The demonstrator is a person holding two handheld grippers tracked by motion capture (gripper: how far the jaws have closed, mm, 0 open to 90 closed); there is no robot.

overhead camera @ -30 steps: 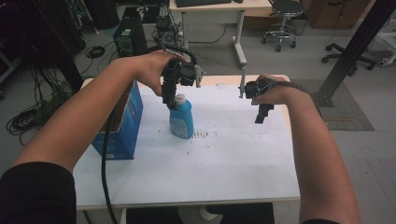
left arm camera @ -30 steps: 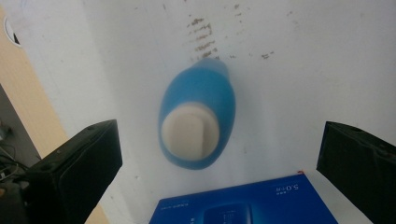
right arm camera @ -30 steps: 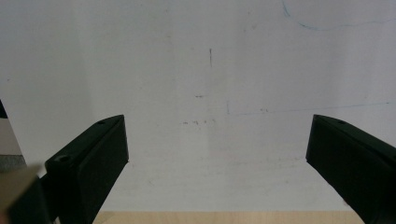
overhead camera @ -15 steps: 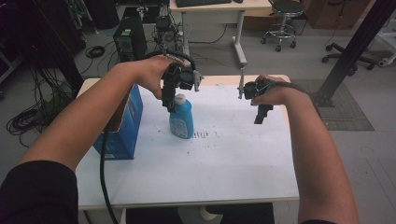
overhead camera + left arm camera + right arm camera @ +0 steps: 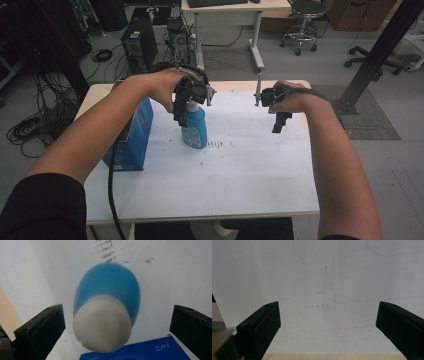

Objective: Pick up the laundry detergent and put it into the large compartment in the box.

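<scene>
My left gripper (image 5: 181,118) hangs straight above the blue bottle (image 5: 194,128), pointing down at it, and its jaws stand spread wide with nothing between them but air. In the left gripper view the bottle's pale cap (image 5: 102,323) sits between my two black jaws, a little nearer the one on that view's left, and touches neither. The bottle stands upright on the white table (image 5: 240,170), just beside the blue box (image 5: 134,135), so its long axis runs straight up toward me along my line of approach. That is the relation that matters: as I judge it, I need only come down along that axis and close across the neck or cap, after nudging sideways so the cap is centred.

My right gripper (image 5: 280,122) is well apart from the bottle, on the side away from the box, held over bare table with its jaws equally wide and empty. The left is plainly the nearer one.
</scene>
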